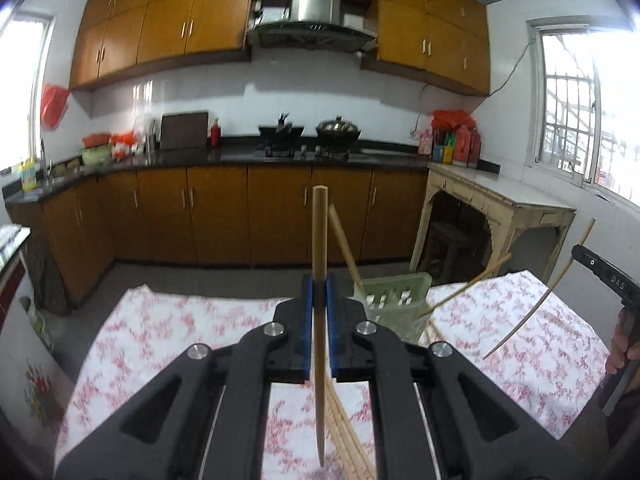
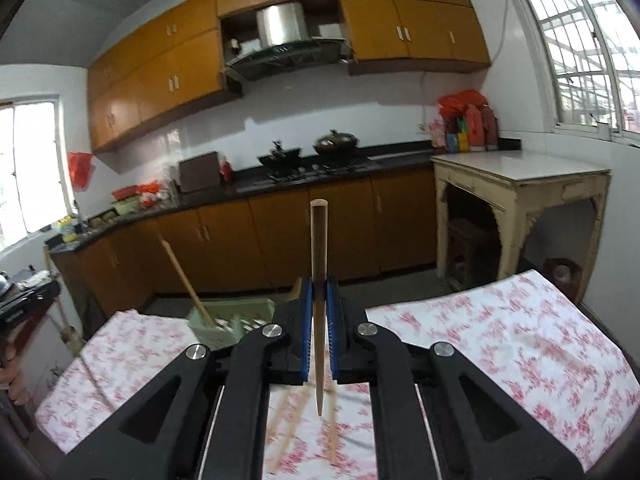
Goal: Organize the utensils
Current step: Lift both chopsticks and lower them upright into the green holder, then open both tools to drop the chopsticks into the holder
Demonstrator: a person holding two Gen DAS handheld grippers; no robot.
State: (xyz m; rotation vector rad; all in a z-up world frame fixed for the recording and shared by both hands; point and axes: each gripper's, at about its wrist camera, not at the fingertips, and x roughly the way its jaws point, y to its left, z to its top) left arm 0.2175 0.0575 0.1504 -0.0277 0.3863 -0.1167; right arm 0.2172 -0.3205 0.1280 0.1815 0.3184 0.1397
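**Both grippers carrying chopsticks over table**

Table w/ floral cloth [image 1: 168, 332] is sitting below; green utensil basket [image 1: 394, 298] is standing at its far edge, already holding chopsticks. Left gripper [image 1: 319, 292] is clamping one wooden chopstick [image 1: 319, 240] upright, thick end up. Right gripper [image 2: 319, 300] is pinching its own chopstick [image 2: 319, 248] likewise. More loose chopsticks [image 2: 288, 420] are lying on the cloth. Sticks look light, stiff, smooth, prob. apt to pivot; gripping near mid-length should be steadying them.
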